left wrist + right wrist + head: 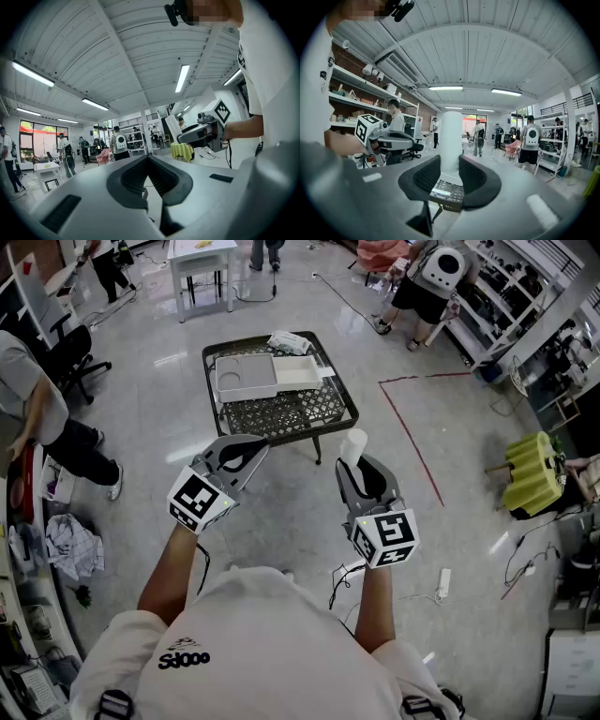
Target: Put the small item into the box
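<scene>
right gripper view: a smooth white cylinder (451, 140) is being clamped by the right gripper (450, 165), standing upright, its long axis vertical and its top pointing ceilingward. the left gripper (147, 158) is being kept closed on nothing. nothing is being boxed yet: the pale grey open box (246, 377) is being left well ahead on the black mesh table (291, 413).

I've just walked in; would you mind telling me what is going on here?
A person stands holding a gripper in each hand, facing a low mesh table. The right gripper is shut on a white cylinder, held upright. The left gripper is shut and empty. The grey box sits on the table ahead, apart from both grippers, so the item is not yet in it.
</scene>
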### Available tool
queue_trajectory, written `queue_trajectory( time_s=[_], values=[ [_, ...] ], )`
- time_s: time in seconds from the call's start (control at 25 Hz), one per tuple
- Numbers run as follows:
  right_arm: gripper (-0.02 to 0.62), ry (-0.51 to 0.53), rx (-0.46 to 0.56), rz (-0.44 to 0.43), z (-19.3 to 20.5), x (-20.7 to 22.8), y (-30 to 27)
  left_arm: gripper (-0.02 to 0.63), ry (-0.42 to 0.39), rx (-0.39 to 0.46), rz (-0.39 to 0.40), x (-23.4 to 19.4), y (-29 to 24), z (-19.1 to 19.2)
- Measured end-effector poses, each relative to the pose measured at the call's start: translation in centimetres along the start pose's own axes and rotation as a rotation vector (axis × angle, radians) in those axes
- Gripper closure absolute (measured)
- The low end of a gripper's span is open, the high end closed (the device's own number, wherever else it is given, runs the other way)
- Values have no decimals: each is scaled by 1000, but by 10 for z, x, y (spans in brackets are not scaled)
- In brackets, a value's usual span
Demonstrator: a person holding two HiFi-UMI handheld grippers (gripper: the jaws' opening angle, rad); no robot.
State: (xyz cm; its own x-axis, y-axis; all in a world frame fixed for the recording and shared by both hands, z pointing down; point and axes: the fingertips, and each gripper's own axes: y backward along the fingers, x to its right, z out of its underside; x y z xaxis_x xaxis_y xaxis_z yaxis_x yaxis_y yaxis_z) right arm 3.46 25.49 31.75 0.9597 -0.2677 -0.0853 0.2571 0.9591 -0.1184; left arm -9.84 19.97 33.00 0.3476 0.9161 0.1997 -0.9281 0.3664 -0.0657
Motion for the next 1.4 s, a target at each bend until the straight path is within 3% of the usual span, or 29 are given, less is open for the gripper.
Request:
queue_trajectory(
  time_s=[0.52,0.84,1.4],
  values=[
    [463,-28,19,-44,8,17,1,601,34,-51,-3,8,-20,14],
    [463,-49,13,-60,24,40,2,601,71,-59,-113,1,-36,23],
    [463,-40,-41,-122,43,78,8,601,74,-94,-161,21,-73,29]
  ],
)
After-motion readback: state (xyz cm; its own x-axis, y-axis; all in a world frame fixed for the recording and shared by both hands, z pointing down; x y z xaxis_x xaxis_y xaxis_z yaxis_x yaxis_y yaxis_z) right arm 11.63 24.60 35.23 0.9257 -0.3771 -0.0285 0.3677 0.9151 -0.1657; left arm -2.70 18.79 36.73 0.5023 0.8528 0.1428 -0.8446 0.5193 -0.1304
